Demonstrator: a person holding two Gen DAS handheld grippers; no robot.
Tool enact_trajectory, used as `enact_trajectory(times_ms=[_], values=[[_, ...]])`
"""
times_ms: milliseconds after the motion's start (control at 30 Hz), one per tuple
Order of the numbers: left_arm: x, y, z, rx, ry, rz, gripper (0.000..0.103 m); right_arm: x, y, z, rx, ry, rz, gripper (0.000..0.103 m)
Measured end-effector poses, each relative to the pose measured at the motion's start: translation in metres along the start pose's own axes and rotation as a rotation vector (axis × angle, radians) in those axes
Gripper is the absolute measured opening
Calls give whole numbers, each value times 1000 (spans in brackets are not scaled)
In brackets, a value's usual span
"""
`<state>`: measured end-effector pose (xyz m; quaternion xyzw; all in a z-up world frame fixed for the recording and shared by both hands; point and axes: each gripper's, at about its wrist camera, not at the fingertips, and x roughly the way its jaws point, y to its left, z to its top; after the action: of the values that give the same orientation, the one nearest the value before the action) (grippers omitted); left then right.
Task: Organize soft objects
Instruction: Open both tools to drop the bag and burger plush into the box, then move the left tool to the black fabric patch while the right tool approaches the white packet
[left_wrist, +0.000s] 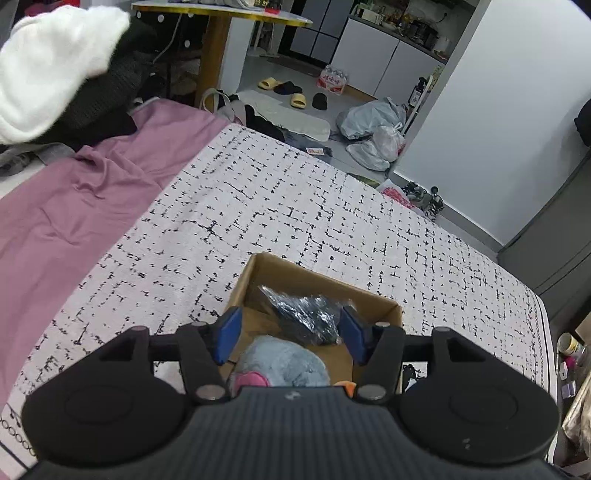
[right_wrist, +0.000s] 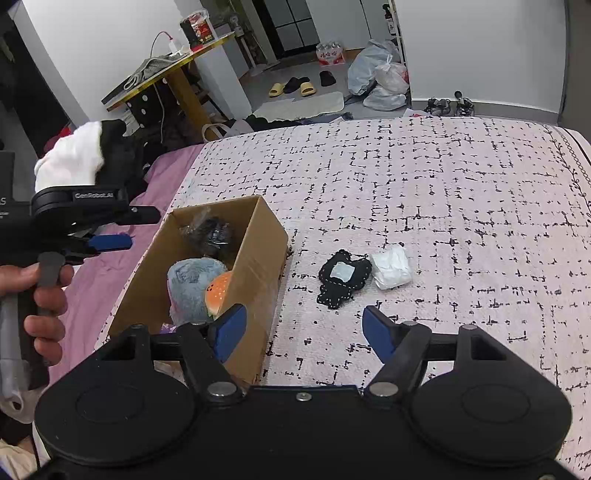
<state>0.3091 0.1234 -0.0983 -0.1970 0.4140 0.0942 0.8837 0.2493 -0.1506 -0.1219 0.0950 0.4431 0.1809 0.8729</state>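
A cardboard box (right_wrist: 255, 266) sits on the patterned bed cover. In it lie a grey-blue plush (right_wrist: 190, 284), an orange burger toy (right_wrist: 219, 293) and a black item in clear wrap (right_wrist: 210, 234). My left gripper (left_wrist: 290, 334) is open and empty above the box (left_wrist: 373, 299), over the plush (left_wrist: 284, 363) and the wrapped item (left_wrist: 306, 314). It shows from the side in the right wrist view (right_wrist: 110, 242). My right gripper (right_wrist: 301, 332) is open and empty, just right of the box. A black soft pouch (right_wrist: 341, 278) and a white wrapped bundle (right_wrist: 391, 271) lie on the cover beyond it.
A mauve sheet (left_wrist: 74, 206) covers the bed's left part, with white and black clothes (left_wrist: 55, 70) piled at its far end. A yellow-edged table (right_wrist: 166, 77) stands behind. The floor beyond the bed's far edge holds slippers (right_wrist: 291, 86) and plastic bags (right_wrist: 380, 79).
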Motion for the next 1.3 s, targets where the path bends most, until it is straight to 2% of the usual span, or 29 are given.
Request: enact_trajectory(times_ms=[33,167,300,433,567,633,933,1067,1300], values=[[-3,0,-1,-3,-4,-2,59,-2,-1,-1,4,-4,1,71],[-19,-3,-9,-13,-32,11,75,-12,-5,-3,6,-29,2,82],[-35,-8,-19,-6,-59,20,83,-22,-10,-3,8,-56,9,87],[-52,-14,-32,-5,-87,23,88,-35,-15,-4,5,-97,17,98],[-71,-24,-50,30,-163,59,93,-47,-19,-4,-8,-133,35,100],[-79,-29,-57,46,-183,61,93,-53,-21,-5,-14,-149,42,103],[-104,-50,-88,65,-206,69,94,-71,-31,-12,-48,-189,68,103],[-109,-61,-104,73,-186,58,94,-76,-39,-17,-57,-195,80,103],[-113,-80,-128,110,-179,82,94,-83,-55,-24,-70,-182,99,103]])
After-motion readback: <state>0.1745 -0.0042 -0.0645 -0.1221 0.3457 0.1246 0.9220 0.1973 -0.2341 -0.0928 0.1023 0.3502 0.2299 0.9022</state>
